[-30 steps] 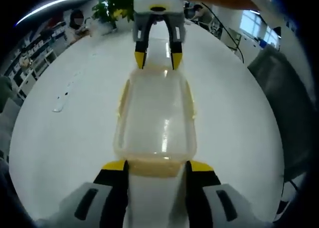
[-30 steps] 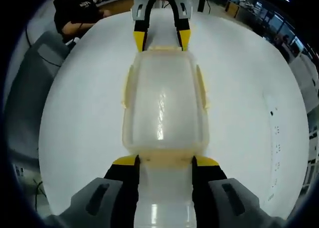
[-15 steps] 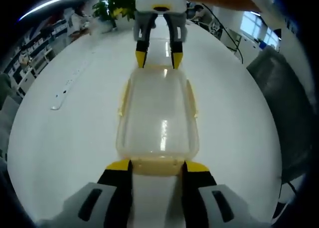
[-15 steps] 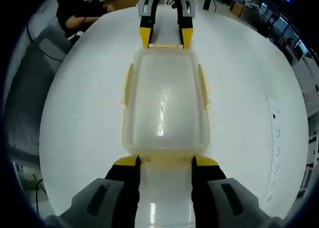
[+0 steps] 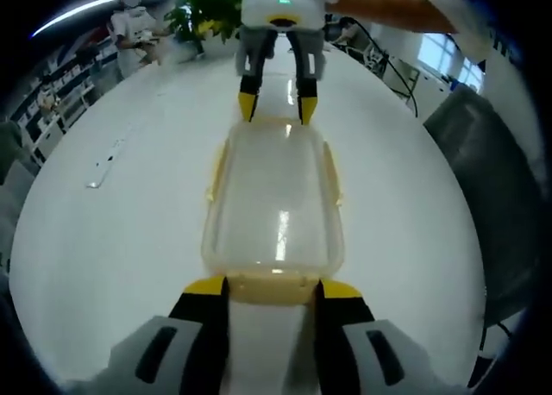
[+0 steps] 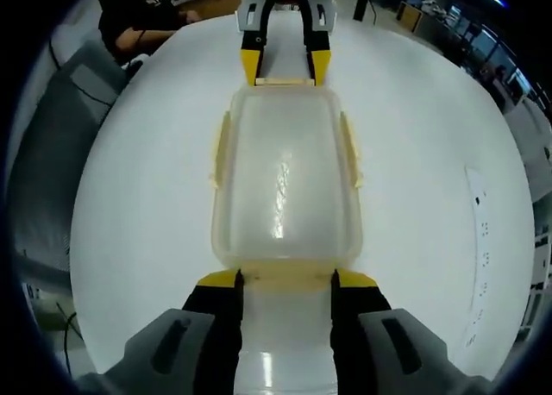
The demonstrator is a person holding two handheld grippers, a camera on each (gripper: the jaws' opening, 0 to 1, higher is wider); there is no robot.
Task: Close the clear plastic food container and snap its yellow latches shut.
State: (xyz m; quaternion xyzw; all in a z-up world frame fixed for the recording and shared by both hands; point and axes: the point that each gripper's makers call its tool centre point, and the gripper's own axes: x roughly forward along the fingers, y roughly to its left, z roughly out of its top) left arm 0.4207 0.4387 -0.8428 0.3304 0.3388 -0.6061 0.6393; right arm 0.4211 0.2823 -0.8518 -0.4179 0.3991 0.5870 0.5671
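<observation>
The clear container [image 5: 274,201] is lying lidded on the white table [image 5: 112,231], between the left gripper [image 5: 272,285] and right gripper [image 6: 285,279], both spread at its end latches [image 6: 285,272]. Uneven pressing could skid it.

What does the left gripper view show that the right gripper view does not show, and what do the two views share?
Left gripper view: a green plant at the far edge of the table, a person in white standing beyond it, and a bare forearm behind the right gripper.

Right gripper view: a person in dark clothes seated at the table's far side.

Both share the clear container with its lid on, lying on the white table, with a gripper at each short end and both grippers' jaws apart.
</observation>
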